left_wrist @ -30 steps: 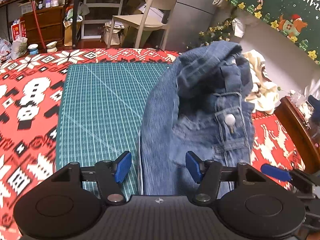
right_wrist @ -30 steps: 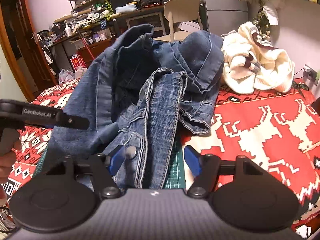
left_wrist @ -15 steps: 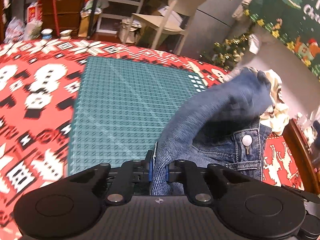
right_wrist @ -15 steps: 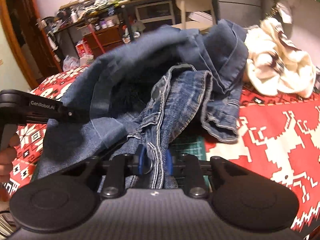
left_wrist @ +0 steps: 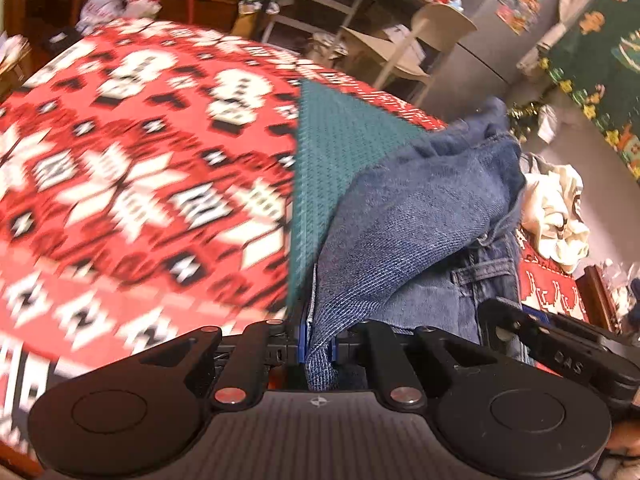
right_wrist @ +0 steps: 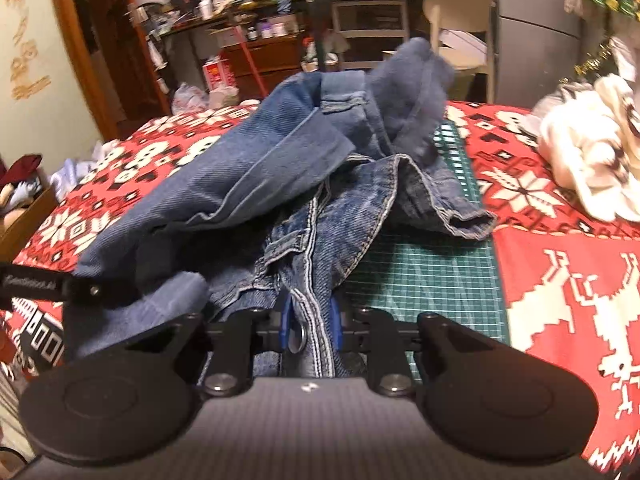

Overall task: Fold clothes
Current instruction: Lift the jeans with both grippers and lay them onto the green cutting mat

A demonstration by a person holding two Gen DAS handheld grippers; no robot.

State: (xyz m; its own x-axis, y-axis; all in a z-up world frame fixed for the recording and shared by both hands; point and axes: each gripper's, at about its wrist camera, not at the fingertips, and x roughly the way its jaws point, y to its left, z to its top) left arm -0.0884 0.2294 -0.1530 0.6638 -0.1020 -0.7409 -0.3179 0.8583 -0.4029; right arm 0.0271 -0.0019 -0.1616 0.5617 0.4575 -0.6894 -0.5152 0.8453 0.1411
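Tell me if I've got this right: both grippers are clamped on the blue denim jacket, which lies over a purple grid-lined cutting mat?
Not quite: the grid-lined cutting mat is green, as the right wrist view shows. The left gripper and right gripper are indeed clamped on the blue denim jacket.

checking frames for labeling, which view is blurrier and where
Left wrist view: heavy motion smear across the red patterned blanket, while the denim clamped in the left tool stays sharp. Right wrist view: mostly crisp, slight softness on the cream garment; both bulge with fisheye distortion.

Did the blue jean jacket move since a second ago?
Yes. The denim jacket has swung toward the right of the left wrist view, uncovering more of the green mat; the left gripper is shut on it.
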